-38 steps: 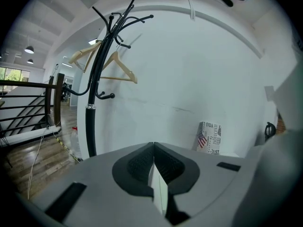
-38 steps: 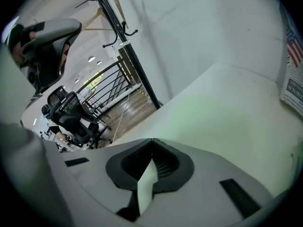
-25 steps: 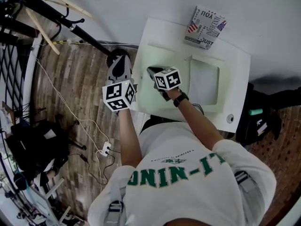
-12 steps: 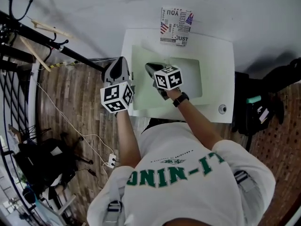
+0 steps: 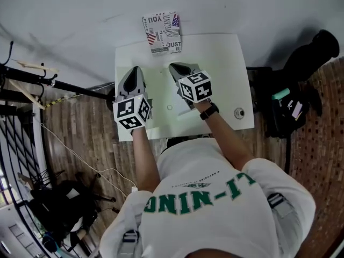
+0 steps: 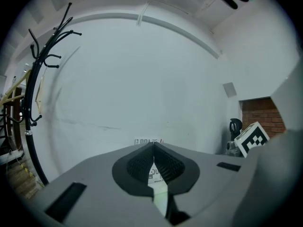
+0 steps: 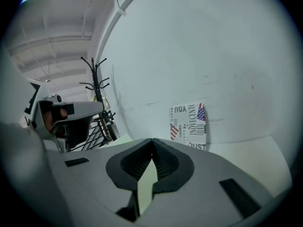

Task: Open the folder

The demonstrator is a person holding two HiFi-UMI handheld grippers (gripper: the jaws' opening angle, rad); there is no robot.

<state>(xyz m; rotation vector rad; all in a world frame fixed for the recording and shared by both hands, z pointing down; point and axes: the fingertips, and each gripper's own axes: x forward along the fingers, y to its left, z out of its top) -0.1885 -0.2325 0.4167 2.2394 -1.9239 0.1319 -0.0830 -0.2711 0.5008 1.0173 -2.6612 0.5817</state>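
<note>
a: how much of the printed box (image 6: 147,141) shows in the left gripper (image 6: 153,150) view?

b: only a strip of print above the jaws and a sliver through the gap below their tips. the gripper's body hides the rest.

a: and the folder (image 5: 161,93) in the head view?

b: pale on the pale table (image 5: 236,52), so its edges are hard to trace, and the right gripper (image 5: 176,69) covers part of it. the small round thing (image 5: 239,112) near the table's right edge is too small to name.

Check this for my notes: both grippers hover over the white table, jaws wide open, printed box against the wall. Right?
Wrong on the jaws: the left gripper and right gripper are both shut on nothing, as each gripper view shows. The rest holds.
</note>
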